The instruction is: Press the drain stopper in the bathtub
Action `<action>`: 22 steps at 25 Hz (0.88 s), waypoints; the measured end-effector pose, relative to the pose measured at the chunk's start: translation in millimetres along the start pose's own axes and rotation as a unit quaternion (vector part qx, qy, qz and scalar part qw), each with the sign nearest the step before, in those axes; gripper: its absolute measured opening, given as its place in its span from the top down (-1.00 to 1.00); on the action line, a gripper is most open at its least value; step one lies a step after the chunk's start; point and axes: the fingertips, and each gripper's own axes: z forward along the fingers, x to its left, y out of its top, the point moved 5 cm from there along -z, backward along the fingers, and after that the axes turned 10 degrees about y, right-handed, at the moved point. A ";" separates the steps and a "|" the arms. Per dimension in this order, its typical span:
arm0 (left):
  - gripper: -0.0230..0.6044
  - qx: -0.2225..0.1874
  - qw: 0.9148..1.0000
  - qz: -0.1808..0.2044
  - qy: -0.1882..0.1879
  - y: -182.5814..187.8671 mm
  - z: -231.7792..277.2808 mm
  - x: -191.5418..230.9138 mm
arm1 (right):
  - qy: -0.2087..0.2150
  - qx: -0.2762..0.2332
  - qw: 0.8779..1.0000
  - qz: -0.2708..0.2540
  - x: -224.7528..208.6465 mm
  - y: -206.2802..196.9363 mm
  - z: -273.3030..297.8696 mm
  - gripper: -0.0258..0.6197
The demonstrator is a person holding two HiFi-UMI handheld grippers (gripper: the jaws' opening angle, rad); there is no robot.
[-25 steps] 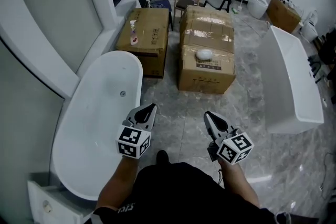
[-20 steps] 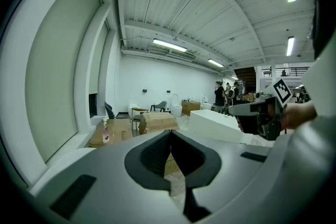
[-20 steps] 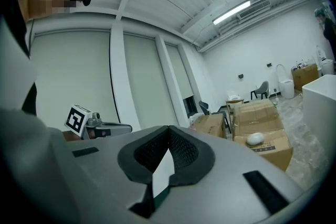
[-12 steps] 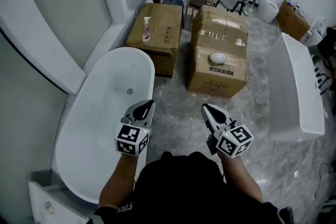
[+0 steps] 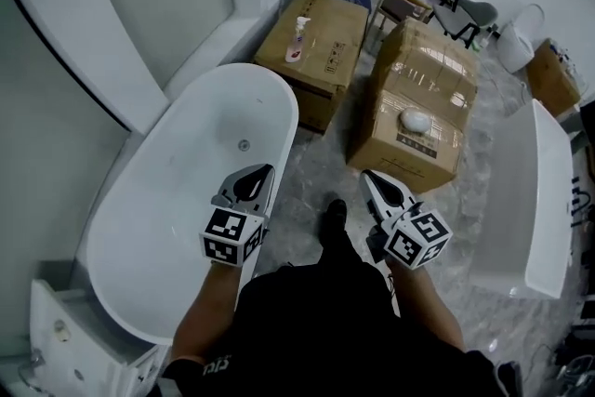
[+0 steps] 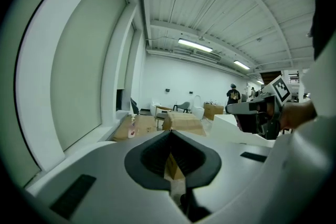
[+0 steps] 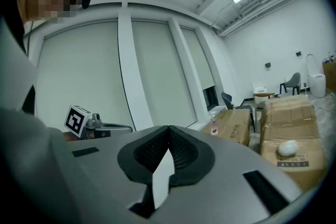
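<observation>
Ahead and a little to the left of my left gripper (image 5: 267,169), down on the floor of the bathtub (image 5: 158,209), sits the drain stopper (image 5: 244,145), a small round disc near the tub's far end. The tub's long axis runs from near-left to far-right in the head view, and the stopper lies on that line. My left gripper hangs over the tub's near rim, pointing almost straight at the stopper but well above it. My right gripper (image 5: 365,175) is out over the marble floor, well apart from the tub, so I judge the left is the one to go down and press.

Both grippers are empty: in each gripper view the jaws meet at the tips with nothing between them.

Compared with a second ago, I have stepped closer and swung left. The tub fills more of the head view, the stopper now lines up nearly ahead of the left gripper instead of off to its left, and my shoe (image 5: 335,218) shows on the floor between the grippers. The jaws have not changed.
</observation>
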 end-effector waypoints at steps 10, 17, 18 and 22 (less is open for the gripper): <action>0.88 -0.001 0.991 -0.042 0.125 45.1 119.8 13.4 | 0.122 0.021 0.992 0.016 -152.2 58.6 85.3 0.88; 0.88 0.012 0.979 -0.048 0.195 79.5 192.2 17.2 | 0.183 0.046 0.982 0.014 -245.8 89.4 119.5 0.88; 0.88 0.017 0.979 -0.042 0.198 80.5 198.8 15.0 | 0.187 0.051 0.981 0.017 -254.3 90.3 124.0 0.88; 0.88 0.044 0.975 -0.051 0.210 71.9 218.7 16.6 | 0.210 0.059 0.975 0.041 -272.9 90.2 143.6 0.88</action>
